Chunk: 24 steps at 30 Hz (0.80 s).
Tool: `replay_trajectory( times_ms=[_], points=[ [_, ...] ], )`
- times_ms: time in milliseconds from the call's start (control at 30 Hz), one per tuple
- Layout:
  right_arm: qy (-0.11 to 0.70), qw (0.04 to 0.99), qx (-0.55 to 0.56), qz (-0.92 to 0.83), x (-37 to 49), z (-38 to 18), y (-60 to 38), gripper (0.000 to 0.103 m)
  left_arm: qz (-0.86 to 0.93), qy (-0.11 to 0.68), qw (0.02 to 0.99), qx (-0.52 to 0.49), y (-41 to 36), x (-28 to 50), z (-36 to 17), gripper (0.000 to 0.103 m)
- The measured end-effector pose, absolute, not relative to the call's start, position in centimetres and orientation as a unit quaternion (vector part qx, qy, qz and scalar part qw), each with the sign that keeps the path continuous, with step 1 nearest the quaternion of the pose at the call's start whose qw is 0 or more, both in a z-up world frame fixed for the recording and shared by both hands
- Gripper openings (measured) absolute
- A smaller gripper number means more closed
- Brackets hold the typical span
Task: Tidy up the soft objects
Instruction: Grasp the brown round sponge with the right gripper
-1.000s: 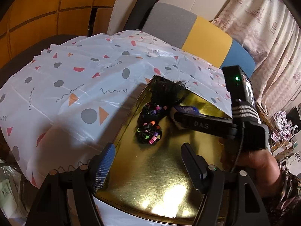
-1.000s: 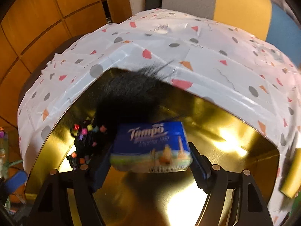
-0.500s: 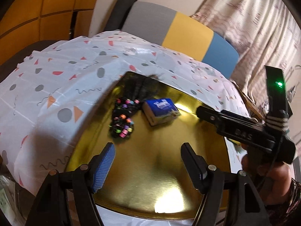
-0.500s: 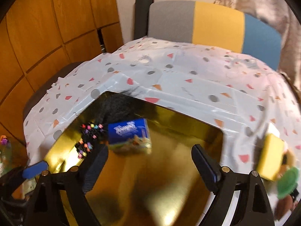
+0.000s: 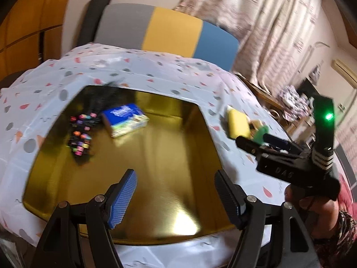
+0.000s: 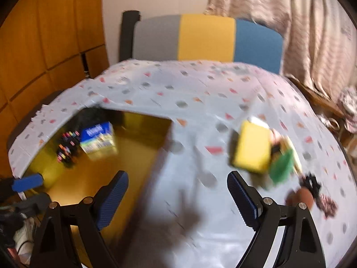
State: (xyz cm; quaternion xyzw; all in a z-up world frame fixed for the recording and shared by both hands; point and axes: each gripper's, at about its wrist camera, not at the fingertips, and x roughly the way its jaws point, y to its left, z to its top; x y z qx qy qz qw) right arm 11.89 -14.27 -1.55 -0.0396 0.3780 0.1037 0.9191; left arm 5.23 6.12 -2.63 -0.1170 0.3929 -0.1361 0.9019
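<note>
Where it lies flat, tissue pack (image 5: 125,122) points diagonally.

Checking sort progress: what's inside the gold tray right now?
Inside the shiny gold tray: blue tissue pack, black hair ties with colourful beads, black furry item at the far corner, partly hidden by the tray's wall.

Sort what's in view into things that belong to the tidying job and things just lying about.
Job: gold tray, tissue pack, black furry item, beaded hair ties, yellow sponge, green item.
Lying about: patterned tablecloth, chair, curtain.
</note>
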Motion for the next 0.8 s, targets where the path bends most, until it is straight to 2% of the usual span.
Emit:
replay_trajectory(
  times_ms=[367,567,800],
  points=[
    [0.430,0.902,0.026,0.020,7.2,-7.8,-24.2,0.091,-0.212,0.409,0.884,-0.076,-0.9,3.6,-2.8,0.073],
    [0.409,0.907,0.077,-0.064,5.9,-8.4,-31.5,0.091,-0.238,0.417,0.875,-0.068,-4.3,3.1,-3.0,0.073],
    [0.385,0.915,0.088,-0.085,8.4,-7.4,-36.1,0.090,-0.260,0.429,0.863,-0.065,-8.0,3.0,-3.1,0.073]
  ],
)
